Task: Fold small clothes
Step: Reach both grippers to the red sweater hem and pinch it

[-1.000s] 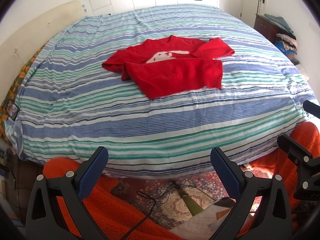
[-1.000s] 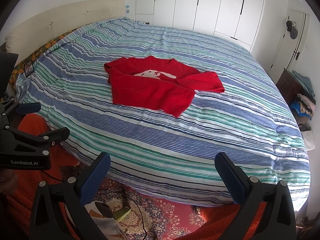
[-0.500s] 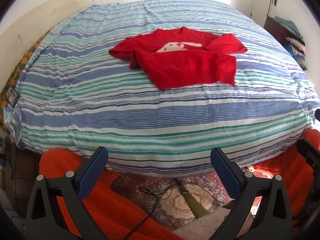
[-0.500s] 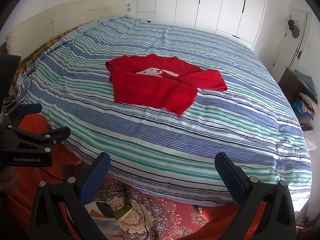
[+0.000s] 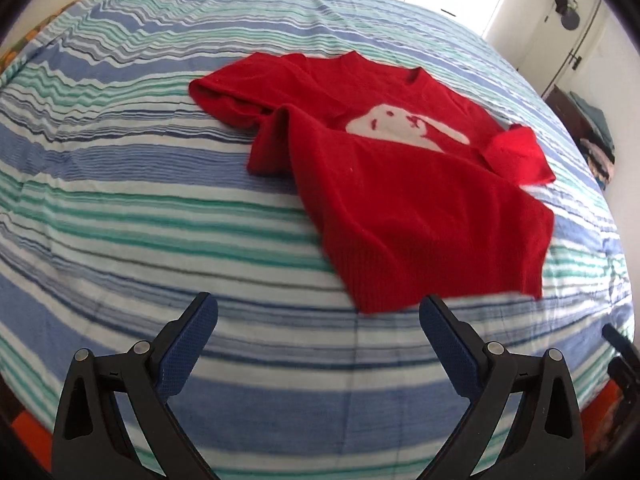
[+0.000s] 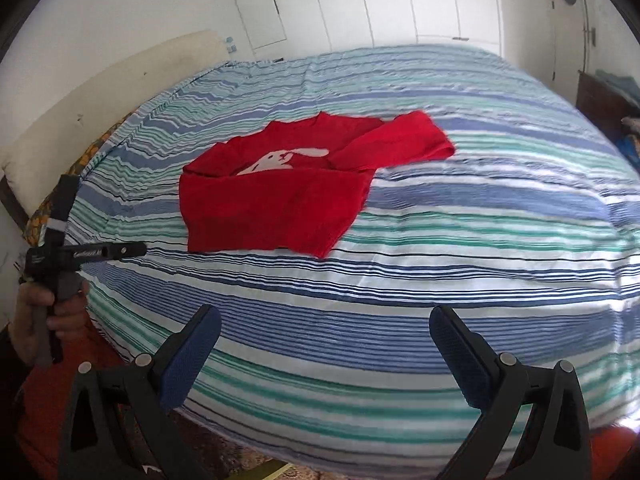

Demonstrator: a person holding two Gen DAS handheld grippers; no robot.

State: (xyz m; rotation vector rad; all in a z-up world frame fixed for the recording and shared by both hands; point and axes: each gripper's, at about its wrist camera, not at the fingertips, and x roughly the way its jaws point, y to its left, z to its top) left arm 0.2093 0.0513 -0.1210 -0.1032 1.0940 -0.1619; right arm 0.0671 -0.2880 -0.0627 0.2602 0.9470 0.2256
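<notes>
Blue-padded tongs over the bed, both sets wide open, nothing held.

Left tongs (image 5: 318,312) have closed in since a second ago: near hem of red sweater (image 5: 400,184) now just beyond the tips. Right tongs (image 6: 325,326) still well short. Sweater lies mid-bed on striped cover (image 6: 440,248), bottom already folded up; judged next: grasp for second fold.

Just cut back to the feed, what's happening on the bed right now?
A person holds a gripper in each hand over the striped bed cover. The left gripper and right gripper are both open and empty. A red sweater with a white animal design lies on the cover, its lower part already folded up over the front, one sleeve out to the side. The left gripper is near the sweater's near edge; neither gripper touches it.
</notes>
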